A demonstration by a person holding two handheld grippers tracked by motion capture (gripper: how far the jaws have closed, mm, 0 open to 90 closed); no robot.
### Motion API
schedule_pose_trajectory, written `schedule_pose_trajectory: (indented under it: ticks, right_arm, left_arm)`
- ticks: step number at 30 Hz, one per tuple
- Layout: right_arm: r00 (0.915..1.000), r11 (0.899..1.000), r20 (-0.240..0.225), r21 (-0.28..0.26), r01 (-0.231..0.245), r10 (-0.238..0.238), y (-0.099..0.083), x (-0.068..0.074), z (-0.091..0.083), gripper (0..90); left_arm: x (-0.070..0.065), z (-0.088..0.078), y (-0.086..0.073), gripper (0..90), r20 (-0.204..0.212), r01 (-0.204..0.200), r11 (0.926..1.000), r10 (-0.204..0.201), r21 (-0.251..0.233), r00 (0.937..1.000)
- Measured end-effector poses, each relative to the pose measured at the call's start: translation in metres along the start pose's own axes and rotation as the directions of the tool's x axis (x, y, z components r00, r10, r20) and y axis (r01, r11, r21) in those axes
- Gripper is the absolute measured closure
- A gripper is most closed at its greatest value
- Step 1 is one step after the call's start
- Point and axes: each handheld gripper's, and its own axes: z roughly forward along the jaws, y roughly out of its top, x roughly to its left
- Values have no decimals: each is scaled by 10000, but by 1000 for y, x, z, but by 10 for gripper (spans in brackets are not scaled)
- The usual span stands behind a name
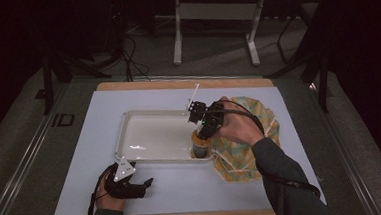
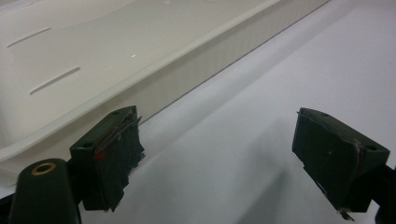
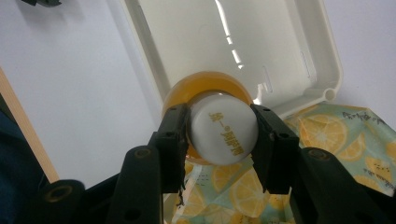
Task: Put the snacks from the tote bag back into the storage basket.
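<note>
right tongs (image 3: 223, 135) clamped on bottle (image 3: 223, 128) cap, lowering into tray (image 1: 145, 135) corner nearest cloth (image 1: 252, 133) | left tongs (image 2: 217, 154) wide, idle near bench front edge, probably just waiting

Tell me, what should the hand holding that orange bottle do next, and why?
Probably lower it a little and then let go. The right gripper is clamped on the white cap of the bottle, which stands upright at the near right corner of the white tray, beside the lemon-print cloth. Whether its base already rests on the tray floor I cannot tell. The left gripper waits open on the table.
</note>
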Motion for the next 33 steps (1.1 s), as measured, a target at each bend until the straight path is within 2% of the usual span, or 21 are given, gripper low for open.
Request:
schedule_pose_trajectory:
  ticks: [10, 25, 33]
  right_arm:
    - [10000, 9998, 49, 207, 32, -33, 0, 0, -1, 589]
    - [10000, 9999, 64, 99, -46, 46, 0, 0, 1, 579]
    - [10000, 10000, -64, 52, 23, -23, -1, 0, 7, 493]
  left_arm:
    - [0, 0, 0, 156, -20, 6, 10000, -6, 7, 10000]
    - [0, 0, 0, 157, -25, 16, 10000, -16, -2, 10000]
    - [0, 0, 0, 156, -24, 5, 10000, -5, -6, 10000]
